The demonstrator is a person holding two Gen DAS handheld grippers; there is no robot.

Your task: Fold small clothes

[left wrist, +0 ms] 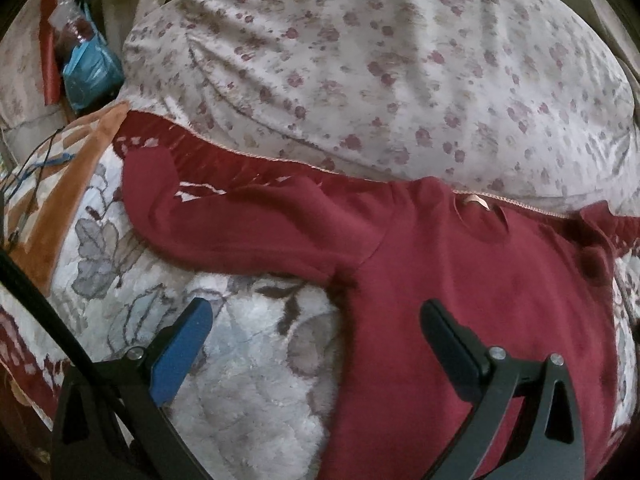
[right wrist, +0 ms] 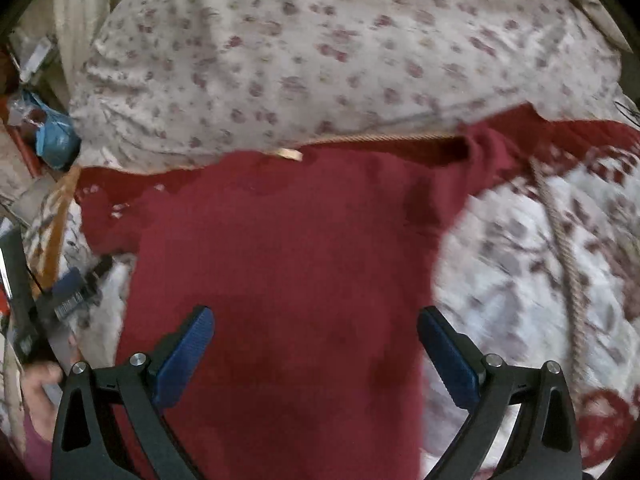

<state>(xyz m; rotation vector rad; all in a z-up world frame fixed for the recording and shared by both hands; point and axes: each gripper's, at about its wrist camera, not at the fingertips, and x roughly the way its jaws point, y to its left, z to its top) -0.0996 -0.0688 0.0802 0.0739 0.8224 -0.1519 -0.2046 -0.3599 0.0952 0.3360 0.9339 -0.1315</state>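
A small dark red long-sleeved top (left wrist: pixel 460 280) lies spread flat on a fluffy patterned blanket (left wrist: pixel 256 380), collar toward the pillows, one sleeve (left wrist: pixel 240 220) stretched out to the left. My left gripper (left wrist: pixel 316 320) hovers open over the top's left side edge below the armpit, holding nothing. In the right wrist view the same top (right wrist: pixel 288 264) fills the middle, its other sleeve (right wrist: pixel 520 148) reaching right. My right gripper (right wrist: pixel 316 324) hangs open above the lower body of the top, nothing between its blue pads (right wrist: pixel 188 356). The left gripper (right wrist: pixel 76 280) also shows at that view's left edge, held by a hand (right wrist: pixel 40 384).
A large floral pillow (left wrist: pixel 380 68) lies just beyond the collar. An orange-patterned cushion (left wrist: pixel 60 184) and thin cables (left wrist: pixel 32 168) sit at the left. A blue bag (left wrist: pixel 92 72) and a plastic bottle (left wrist: pixel 68 16) lie in the gap at far left. A thick cord (right wrist: pixel 564 248) runs across the blanket at right.
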